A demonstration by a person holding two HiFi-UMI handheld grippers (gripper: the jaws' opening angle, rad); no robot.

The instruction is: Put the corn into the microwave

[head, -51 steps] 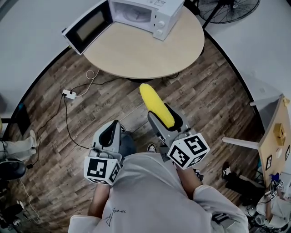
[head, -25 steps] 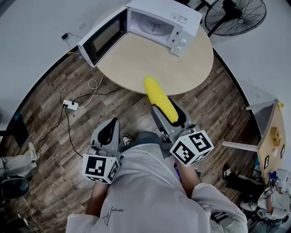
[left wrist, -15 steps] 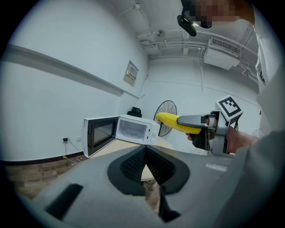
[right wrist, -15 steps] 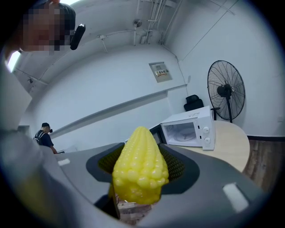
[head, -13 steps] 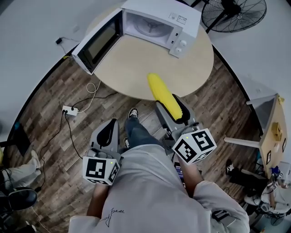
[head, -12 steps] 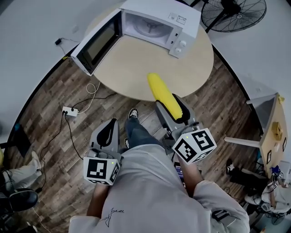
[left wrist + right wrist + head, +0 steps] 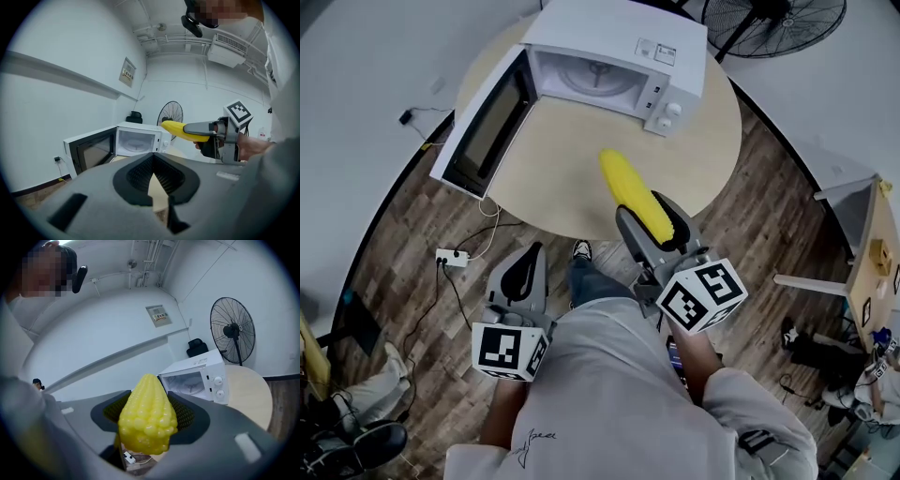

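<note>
Left gripper (image 7: 525, 272) nearest, at 7 o'clock, jaws together on nothing; right gripper (image 7: 654, 223) clamps the corn (image 7: 627, 186), its long axis aimed at 11 o'clock, tip over the round table (image 7: 572, 164); half a second ago the tip sat at the near edge; bare tabletop lies ahead; microwave (image 7: 619, 42) at 12 o'clock, door (image 7: 478, 127) swung wide toward 10 o'clock.

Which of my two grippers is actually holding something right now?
The right gripper: its jaws are shut on the yellow corn. The left gripper has its jaws together with nothing between them.
</note>
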